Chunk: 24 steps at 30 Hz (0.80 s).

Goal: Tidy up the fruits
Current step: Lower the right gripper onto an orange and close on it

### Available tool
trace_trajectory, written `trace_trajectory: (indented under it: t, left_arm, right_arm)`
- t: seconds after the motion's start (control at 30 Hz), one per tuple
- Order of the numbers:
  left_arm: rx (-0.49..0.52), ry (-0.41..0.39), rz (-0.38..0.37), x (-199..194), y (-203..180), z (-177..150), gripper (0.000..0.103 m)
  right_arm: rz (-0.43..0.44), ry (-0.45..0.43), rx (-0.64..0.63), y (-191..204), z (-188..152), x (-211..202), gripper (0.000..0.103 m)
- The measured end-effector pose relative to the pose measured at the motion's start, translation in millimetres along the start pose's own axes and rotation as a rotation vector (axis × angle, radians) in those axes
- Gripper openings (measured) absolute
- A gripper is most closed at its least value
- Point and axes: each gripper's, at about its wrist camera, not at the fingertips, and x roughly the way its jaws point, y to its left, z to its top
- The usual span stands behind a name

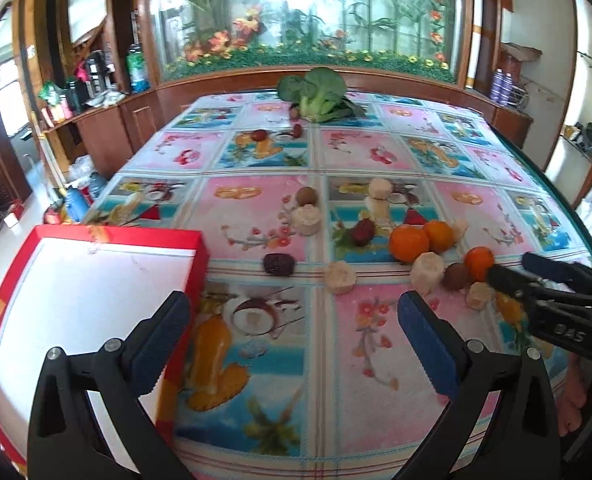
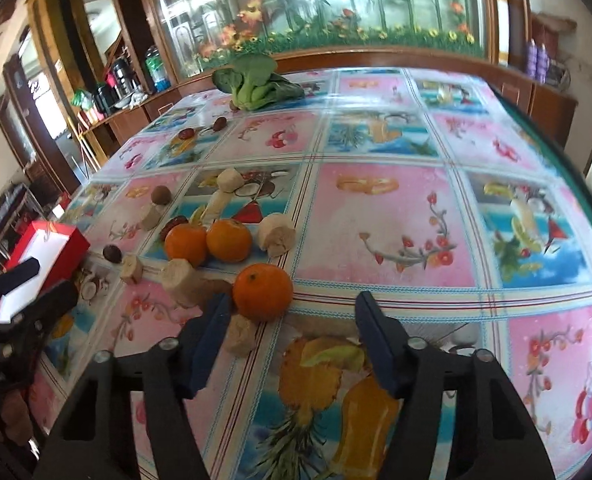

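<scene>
We see the nearest orange lying on the patterned tablecloth, just ahead of the right gripper and closer to its left finger than its right. That gripper's jaws stand wide apart with nothing between them; the orange sits at their mouth, and we cannot tell whether the left finger touches it. In the left wrist view the same orange shows at the tip of the right gripper, which reaches in from the right edge.

Two more oranges lie side by side and touching, a little further back on the cloth. Around them we see several pale, cut cylindrical pieces that we cannot name with certainty, one of them just below the nearest orange. Small brown round fruits and dark reddish ones lie scattered among these.

To the left stands the red box with its white inside, resting at the table's left edge. The left gripper hangs above the box's near corner and the cloth, its fingers spread wide and holding nothing.

Far back on the table lies a leafy green vegetable, with a few small dark fruits just in front of it. Behind the table runs a wooden cabinet with a large panel of flowers and bamboo.
</scene>
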Motion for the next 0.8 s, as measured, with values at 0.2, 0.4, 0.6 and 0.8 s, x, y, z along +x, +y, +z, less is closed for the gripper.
trace_trajectory:
  t: [0.2, 0.4, 0.6, 0.8]
  left_arm:
    - [0.092, 0.014, -0.073, 6, -24, 9, 0.103]
    - [0.146, 0.061, -0.131, 19, -40, 10, 0.093]
    - [0.156, 0.120, -0.180, 32, -47, 9, 0.077]
    - [0.159, 0.143, -0.209, 40, -57, 16, 0.073]
  right_arm:
    - [0.059, 0.024, 0.059, -2, 6, 7, 0.058]
    - [0.100, 0.075, 0.083, 1, 12, 20, 0.037]
    - [0.132, 0.094, 0.105, -1, 11, 19, 0.032]
    - [0.161, 0.043, 0.217, -22, 13, 7, 0.032]
